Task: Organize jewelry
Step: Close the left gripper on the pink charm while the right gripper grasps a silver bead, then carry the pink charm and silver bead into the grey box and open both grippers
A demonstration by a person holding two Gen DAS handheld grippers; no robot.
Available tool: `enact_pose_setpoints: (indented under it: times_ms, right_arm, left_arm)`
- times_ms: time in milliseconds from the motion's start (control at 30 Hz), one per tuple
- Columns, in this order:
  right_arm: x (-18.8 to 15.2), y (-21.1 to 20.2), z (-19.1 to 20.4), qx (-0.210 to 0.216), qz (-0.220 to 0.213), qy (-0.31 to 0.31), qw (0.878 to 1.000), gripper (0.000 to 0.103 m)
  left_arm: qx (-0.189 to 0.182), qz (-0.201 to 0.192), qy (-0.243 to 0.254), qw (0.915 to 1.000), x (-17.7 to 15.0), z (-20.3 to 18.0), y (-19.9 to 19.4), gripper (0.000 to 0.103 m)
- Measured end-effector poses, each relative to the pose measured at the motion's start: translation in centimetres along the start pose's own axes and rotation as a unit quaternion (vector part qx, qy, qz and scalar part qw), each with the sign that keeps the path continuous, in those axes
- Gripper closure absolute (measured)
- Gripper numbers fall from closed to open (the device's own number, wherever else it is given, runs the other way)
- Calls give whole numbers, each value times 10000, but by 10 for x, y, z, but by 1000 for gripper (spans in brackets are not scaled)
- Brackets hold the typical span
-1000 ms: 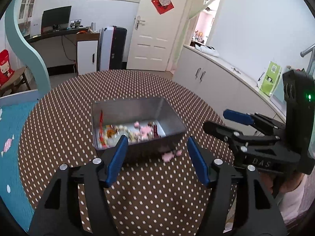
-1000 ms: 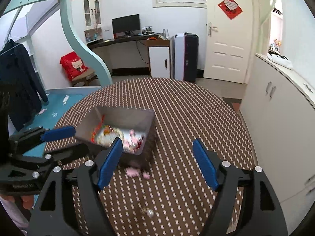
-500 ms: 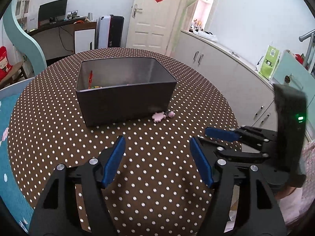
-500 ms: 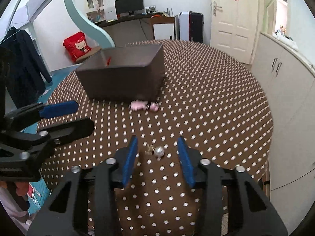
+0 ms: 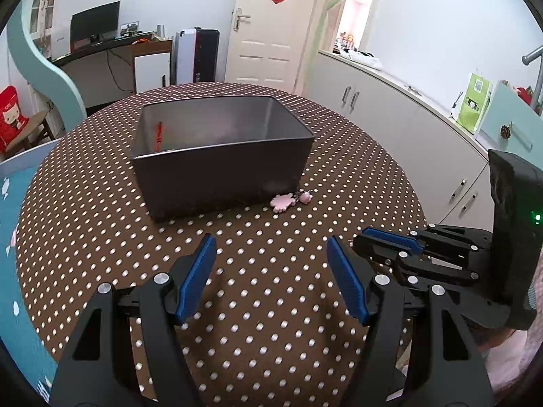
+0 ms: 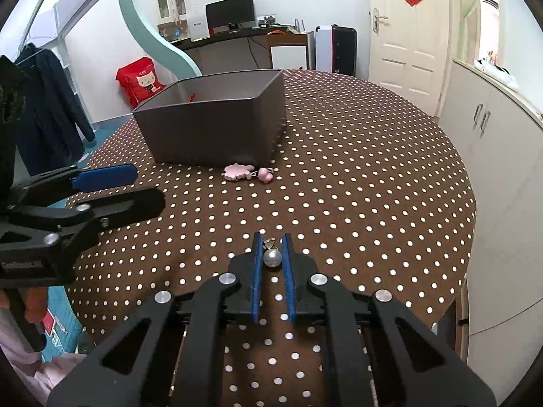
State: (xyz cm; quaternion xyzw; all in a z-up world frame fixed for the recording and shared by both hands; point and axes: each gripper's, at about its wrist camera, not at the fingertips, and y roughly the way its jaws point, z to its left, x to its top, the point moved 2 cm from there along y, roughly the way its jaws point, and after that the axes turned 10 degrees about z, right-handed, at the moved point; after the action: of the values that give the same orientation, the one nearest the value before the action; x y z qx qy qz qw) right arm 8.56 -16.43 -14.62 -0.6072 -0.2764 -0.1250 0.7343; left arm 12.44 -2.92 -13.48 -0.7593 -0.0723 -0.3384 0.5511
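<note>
Wide bare stretch of polka-dot tablecloth [image 6: 356,176] between the near table edge and the grey metal box [image 5: 220,173]; round rim curving off to the right close to white cabinets [image 6: 492,142]. Right gripper [image 6: 273,249] low over the cloth near the front edge, blue pads nearly together, clamped on a pearl earring [image 6: 273,257]: glossy white bead pinched between the pads, small gold-coloured fitting poking out ahead of it, probably touching the cloth, hard to tell. Left gripper [image 5: 271,271] hovering off to the left side, fingers wide apart, holding nothing, well short of the box. Box open-topped, sitting mid-table, a red strand [image 5: 158,135] leaning against its inner left wall, other contents hidden behind the front wall. Just beside the box's near right corner, on the cloth: a pink flower-shaped charm [image 6: 237,171] joined to a small pink heart-like bead [image 6: 265,174]. Brown cloth with white dots over a round table. Beyond: white door [image 6: 404,27] with a red ornament, desk with a monitor [image 6: 230,13], dark coat [image 6: 51,108] hanging at left.
</note>
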Motion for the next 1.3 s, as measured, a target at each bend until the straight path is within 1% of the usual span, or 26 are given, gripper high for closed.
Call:
enact_pose_setpoints:
  times_ms: [167, 200, 333, 433, 467, 500, 600, 733, 833, 867, 933, 1067, 1300]
  right_arm:
    - [3, -3, -15, -29, -48, 177, 9998, 93]
    - [4, -4, -19, -35, -65, 205, 9998, 93]
    - [13, -6, -32, -37, -112, 311, 9994, 93]
    - [20, -5, -38, -4, -147, 355, 9993, 93]
    - [22, -5, -41, 12, -157, 366, 9992, 93]
    - [24, -4, -41, 23, -158, 368, 9992, 93]
    - [27, -1, -45, 93, -152, 380, 9991, 93]
    - [31, 5, -52, 139, -104, 461, 9988, 93]
    - [34, 9, -56, 191, -61, 499, 9986, 93]
    - [34, 9, -56, 198, -50, 500, 9985, 93]
    - [34, 10, -57, 215, -40, 517, 9984, 93]
    - [36, 7, -60, 209, -78, 540, 9983, 93]
    - [36, -2, -55, 135, -144, 492, 9986, 93]
  left_arm:
    - [-18, 62, 174, 9998, 16, -11, 18, 36]
    - [-17, 74, 208, 9998, 18, -12, 21, 38]
    - [-1, 178, 408, 9990, 30, -19, 38, 43]
    - [35, 247, 446, 9987, 40, -18, 49, 44]
    - [37, 302, 479, 9984, 43, -18, 53, 46]
    - [23, 382, 496, 9980, 45, -19, 57, 51]
    - [-39, 609, 547, 9966, 48, -19, 66, 58]
    - [18, 673, 535, 9963, 51, -16, 73, 63]
    - [130, 699, 539, 9960, 53, -13, 76, 72]
    - [198, 717, 568, 9956, 54, -13, 78, 80]
    - [271, 722, 618, 9951, 55, -13, 80, 87]
    - [333, 721, 688, 9945, 53, -16, 80, 87]
    - [221, 682, 602, 9956, 49, -16, 73, 87]
